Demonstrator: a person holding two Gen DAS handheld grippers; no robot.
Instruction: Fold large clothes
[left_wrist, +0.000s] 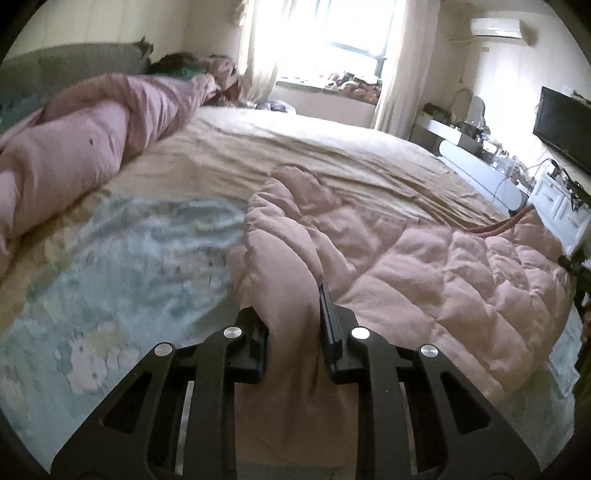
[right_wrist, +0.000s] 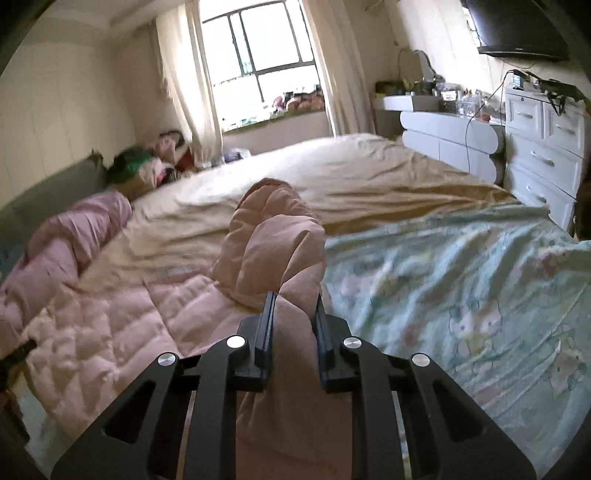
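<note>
1. On the bed, near side: a pink quilted garment, puffy and stitched in panels, lies partly spread over the bedding. Two bunched ends of it are raised, one in each gripper.
2. Left gripper: both fingers pressed against a thick roll of the pink fabric, which fills the gap between them. The rest of the garment spreads away to that gripper's right, down to the bed's near edge.
3. Right gripper: fingers likewise clamped on a bunched fold of the garment, which stands up past the fingertips. The flat quilted body lies to its left.
4. Under the garment: a pale green printed sheet, rumpled, showing bare on the outer side of each gripper.
5. Beyond it: a tan cover over the far half of the bed, creased, with nothing resting on it.
6. Headboard side: a rolled pink quilt runs along that edge, well apart from the garment.
7. Opposite edge: white drawers stand near the bed.
8. Far wall: a bright window with curtains.
</note>
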